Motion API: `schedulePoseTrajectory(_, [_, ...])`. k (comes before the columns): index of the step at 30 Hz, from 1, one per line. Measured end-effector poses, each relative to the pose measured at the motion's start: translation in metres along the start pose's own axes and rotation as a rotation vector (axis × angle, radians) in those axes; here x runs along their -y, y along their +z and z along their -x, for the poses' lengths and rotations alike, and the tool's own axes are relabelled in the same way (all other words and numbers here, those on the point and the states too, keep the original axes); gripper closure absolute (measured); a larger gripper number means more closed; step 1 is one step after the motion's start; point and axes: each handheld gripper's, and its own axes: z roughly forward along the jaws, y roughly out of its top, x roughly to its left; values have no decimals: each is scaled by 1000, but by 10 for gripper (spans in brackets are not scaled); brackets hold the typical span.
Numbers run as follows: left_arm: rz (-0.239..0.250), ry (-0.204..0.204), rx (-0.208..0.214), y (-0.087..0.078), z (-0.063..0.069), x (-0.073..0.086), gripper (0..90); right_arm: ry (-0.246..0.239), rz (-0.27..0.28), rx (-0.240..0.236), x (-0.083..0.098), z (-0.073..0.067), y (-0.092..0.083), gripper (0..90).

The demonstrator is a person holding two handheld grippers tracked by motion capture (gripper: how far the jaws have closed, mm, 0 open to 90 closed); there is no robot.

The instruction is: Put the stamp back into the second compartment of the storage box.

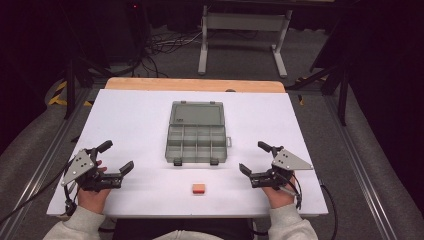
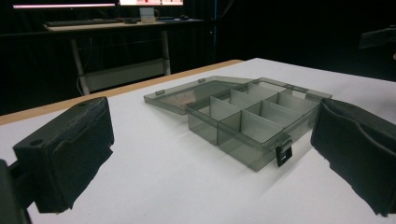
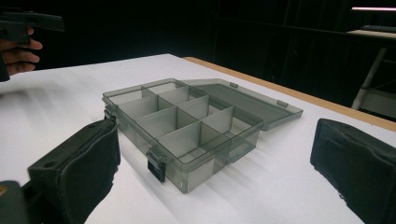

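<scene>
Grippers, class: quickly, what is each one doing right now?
Left gripper: open, holding nothing.
Right gripper: open, holding nothing.

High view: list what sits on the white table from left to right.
left gripper → orange block → right gripper. The open compartment box lies farther back, overlapping the block's span, so it is left out of the order.
</scene>
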Motion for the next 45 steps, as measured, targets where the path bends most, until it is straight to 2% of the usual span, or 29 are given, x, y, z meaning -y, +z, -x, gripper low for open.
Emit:
schedulePoseTrajectory(9, [-2,-22,1,0,-3,0,3,1,-13,-1,0,-1,1,19])
schedulePoseTrajectory(17, [-1,-7,6,-1,-1,-1,2,16,-12,-15,0,-1,1,15])
schedulePoseTrajectory(28, [7,-6,6,-1,0,-2,2,19,-12,-11,-1,0,3,9])
schedulePoseTrajectory(34, [6,-7,8,-1,1,-2,2,41,-20,-60,-10,0,10,10])
schedulePoseTrajectory(40, [2,-1,11,-2,2,-2,2,33,-25,-93,-18,-3,21,10])
schedulePoseTrajectory(45, [10,-3,8,-3,1,-2,2,48,-3,-157,-23,-5,33,4])
